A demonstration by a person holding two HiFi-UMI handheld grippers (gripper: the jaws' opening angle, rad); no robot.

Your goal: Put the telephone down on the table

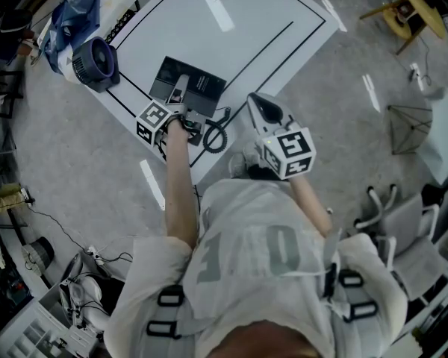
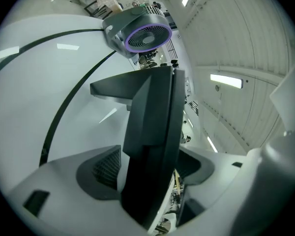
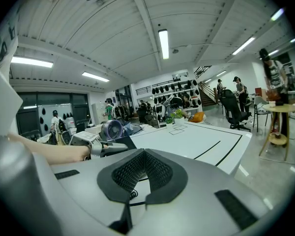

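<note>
A white table [image 1: 269,21] marked with black lines is seen from above, standing on a grey speckled floor [image 1: 75,177]. The dark telephone [image 1: 201,84] is found on the table near its front corner, with its coiled cord [image 1: 214,136] lying at the edge just beside it. The left gripper [image 1: 179,92] is laid over the telephone. In the left gripper view its jaws are spread wide, the dark body stands between them, and a gap is seen at the right pad. Whether the left pad touches cannot be told. The right gripper [image 1: 257,104] is held apart over the table edge, its jaws brought together with nothing between them. A round fan [image 1: 95,62] with a purple rim is set at the far left of the table, beside a blue cloth [image 1: 75,13]. A ribbed ceiling [image 3: 137,18] with strip lights [image 3: 163,43], shelves [image 3: 177,90] of dark items and an office chair [image 3: 233,107] are shown in the right gripper view.
</note>
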